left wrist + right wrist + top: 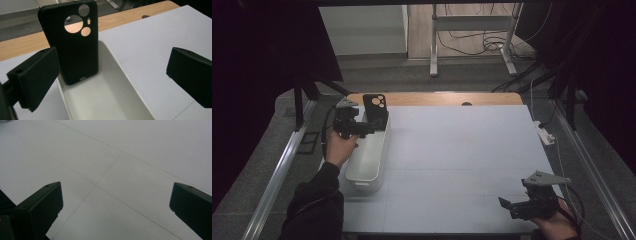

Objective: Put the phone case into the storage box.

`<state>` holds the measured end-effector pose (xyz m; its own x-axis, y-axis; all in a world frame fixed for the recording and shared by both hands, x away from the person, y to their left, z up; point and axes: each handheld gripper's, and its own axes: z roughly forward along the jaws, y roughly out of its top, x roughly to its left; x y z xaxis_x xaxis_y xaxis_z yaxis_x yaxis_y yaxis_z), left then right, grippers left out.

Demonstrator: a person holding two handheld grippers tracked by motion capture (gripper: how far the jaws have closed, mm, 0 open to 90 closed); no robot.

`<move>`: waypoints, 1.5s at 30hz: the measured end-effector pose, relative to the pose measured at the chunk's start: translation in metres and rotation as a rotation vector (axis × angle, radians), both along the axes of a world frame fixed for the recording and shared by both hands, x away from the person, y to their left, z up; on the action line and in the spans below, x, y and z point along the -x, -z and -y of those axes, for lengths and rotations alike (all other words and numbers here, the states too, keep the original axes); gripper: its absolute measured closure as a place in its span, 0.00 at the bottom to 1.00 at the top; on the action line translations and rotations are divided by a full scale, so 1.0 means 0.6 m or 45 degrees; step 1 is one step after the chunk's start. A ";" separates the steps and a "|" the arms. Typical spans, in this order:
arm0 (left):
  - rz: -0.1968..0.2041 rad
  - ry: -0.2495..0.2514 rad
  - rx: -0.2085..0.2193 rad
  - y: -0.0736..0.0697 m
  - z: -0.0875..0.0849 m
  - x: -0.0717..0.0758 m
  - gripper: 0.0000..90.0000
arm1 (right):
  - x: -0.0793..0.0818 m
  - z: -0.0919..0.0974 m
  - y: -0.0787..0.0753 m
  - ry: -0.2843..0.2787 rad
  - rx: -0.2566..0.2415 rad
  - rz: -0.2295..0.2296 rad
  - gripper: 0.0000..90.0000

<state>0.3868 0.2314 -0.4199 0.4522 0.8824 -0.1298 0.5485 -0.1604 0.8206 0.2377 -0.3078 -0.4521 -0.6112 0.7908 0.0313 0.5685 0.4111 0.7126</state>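
A black phone case point(375, 111) point(72, 42) with round camera cut-outs stands upright, leaning against the far end wall of a long white bin point(364, 160) point(105, 100) at the table's left. My left gripper point(361, 126) point(112, 77) is held just before the case over the bin's far end, jaws wide open and apart from the case. My right gripper point(512, 205) point(115, 205) hovers low over the bare white table surface at the front right, open, with nothing between its jaws.
A white mat point(452, 155) covers the table, with a wooden strip point(437, 98) along the far edge. A white power strip point(546, 134) lies off the right edge. Metal rails point(277, 170) run along both sides.
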 end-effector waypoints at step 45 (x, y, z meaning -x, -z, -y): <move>0.035 0.072 0.032 0.019 0.003 0.070 0.00 | 0.001 -0.002 -0.001 -0.001 0.005 0.004 0.00</move>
<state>0.3446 0.2298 -0.4313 0.5047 0.8521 -0.1384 0.5165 -0.1696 0.8393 0.2369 -0.3069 -0.4518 -0.6121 0.7904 0.0262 0.5657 0.4144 0.7130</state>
